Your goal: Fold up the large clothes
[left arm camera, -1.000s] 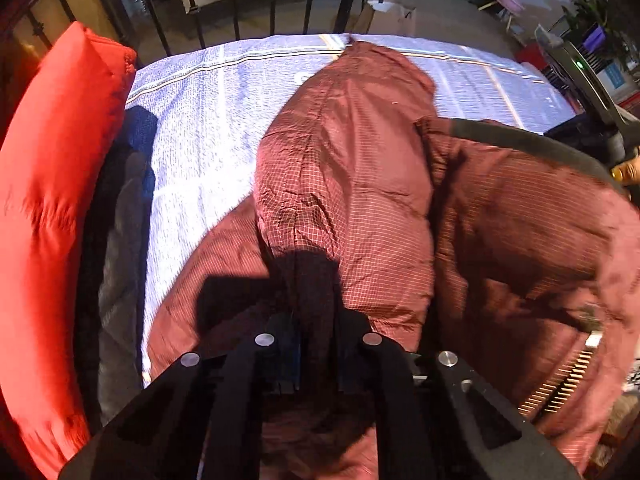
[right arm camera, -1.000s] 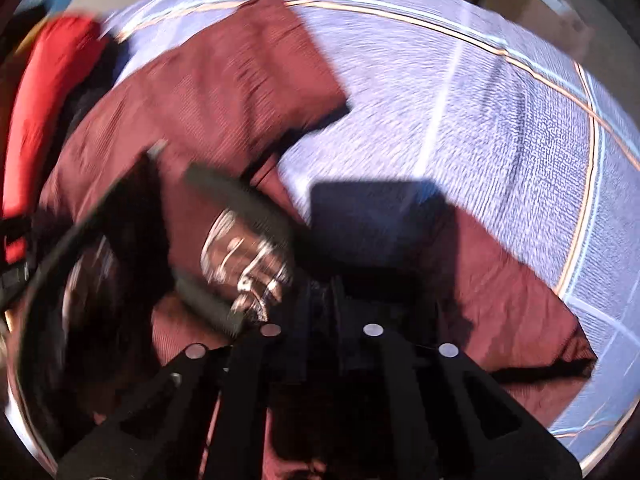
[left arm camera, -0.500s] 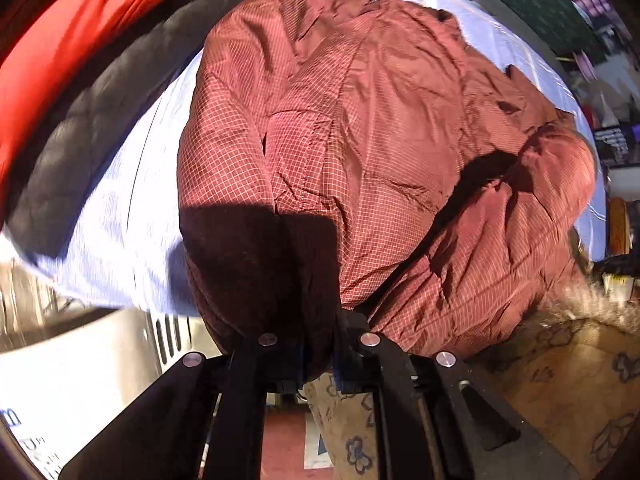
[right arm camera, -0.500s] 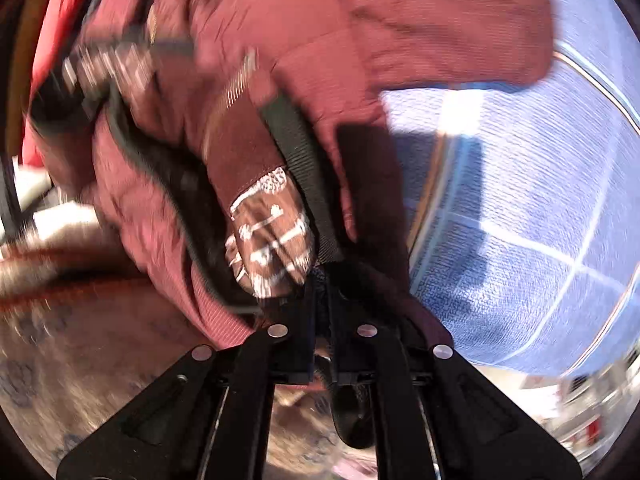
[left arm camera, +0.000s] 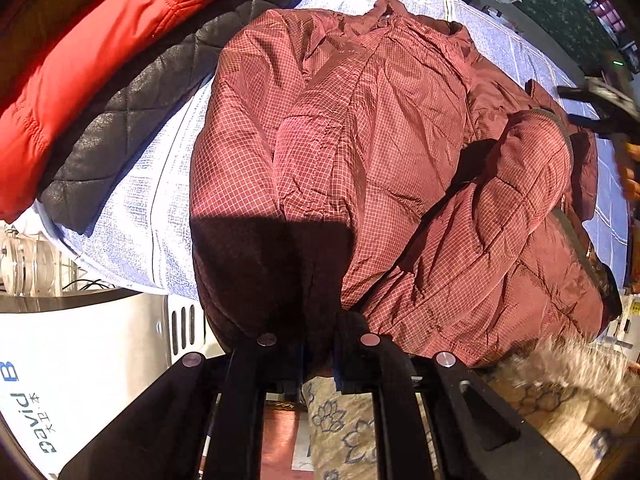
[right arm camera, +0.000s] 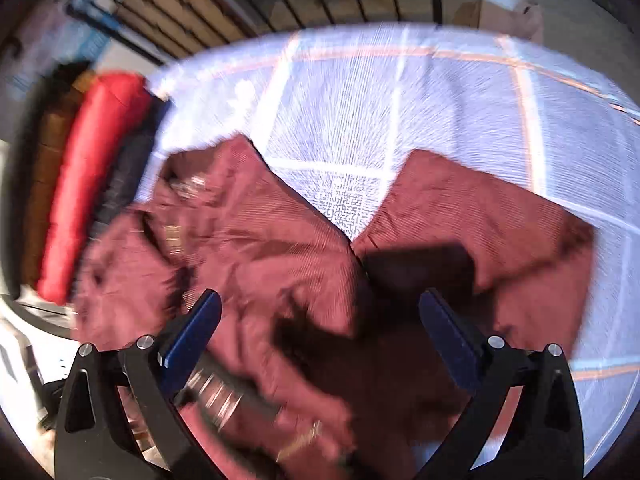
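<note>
left hand-held gripper [left arm camera: 318, 354]: I've clamped the maroon jacket [left arm camera: 380, 152] hem
right hand-held gripper [right arm camera: 320, 332]: jaws opening, hovering above jacket
jacket: on bed [right arm camera: 460, 112]

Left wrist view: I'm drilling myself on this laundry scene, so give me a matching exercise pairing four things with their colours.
Things:
1. puffy jacket
2. quilted jacket
3. padded coat
4. bed cover

Colours:
A. bright red
B. pale blue-white
C. maroon with a fine grid
D. black

Pairs: 1-C, 2-D, 3-A, 4-B
</note>
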Demonstrator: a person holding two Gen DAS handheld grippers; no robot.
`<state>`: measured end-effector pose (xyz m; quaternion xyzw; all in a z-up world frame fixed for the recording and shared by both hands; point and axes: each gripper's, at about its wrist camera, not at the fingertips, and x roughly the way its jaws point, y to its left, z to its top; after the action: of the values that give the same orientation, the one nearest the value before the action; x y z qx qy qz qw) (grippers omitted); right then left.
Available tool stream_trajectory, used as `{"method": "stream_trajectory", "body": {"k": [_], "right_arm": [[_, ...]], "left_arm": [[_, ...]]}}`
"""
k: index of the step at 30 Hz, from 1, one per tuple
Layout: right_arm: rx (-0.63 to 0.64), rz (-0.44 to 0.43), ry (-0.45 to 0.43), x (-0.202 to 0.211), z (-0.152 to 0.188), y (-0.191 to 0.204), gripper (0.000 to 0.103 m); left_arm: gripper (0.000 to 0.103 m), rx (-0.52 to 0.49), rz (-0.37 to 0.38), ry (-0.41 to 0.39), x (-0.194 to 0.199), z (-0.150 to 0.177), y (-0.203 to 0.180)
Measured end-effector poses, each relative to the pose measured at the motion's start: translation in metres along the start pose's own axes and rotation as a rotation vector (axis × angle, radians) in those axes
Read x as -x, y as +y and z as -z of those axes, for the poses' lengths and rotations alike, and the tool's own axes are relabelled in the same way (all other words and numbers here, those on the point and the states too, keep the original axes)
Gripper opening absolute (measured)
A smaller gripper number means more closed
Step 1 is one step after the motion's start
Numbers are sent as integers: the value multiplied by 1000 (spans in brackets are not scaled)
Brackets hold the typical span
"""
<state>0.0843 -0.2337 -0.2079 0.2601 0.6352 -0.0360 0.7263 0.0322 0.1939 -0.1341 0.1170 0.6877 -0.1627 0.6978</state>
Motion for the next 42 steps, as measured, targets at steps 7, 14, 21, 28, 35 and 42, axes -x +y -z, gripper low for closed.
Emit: {"method": "stream_trajectory", "body": {"k": [7,14,21,28,35,42], "right_arm": [[194,99,7,-39,44,31,16],[-6,7,-169,55,79,-28,10],[-432,4,-426,193,177,-158,9],[-596,133,-731,342,280,-201,9],[-452,240,-996,470,320,-166,9],[-378,208,-1050,497,285,-175,9]], "left_arm": [[9,38,-28,-25,9,5,-13],[9,-157,-73,-98,32,-18,-65],[9,-429,68,-212,61,-65,-172],[9,-629,308,-314,116,-84,-278],[9,-714,456,-491,210,-67,-284],[9,-594,407,-659,260,-82,-227]]}}
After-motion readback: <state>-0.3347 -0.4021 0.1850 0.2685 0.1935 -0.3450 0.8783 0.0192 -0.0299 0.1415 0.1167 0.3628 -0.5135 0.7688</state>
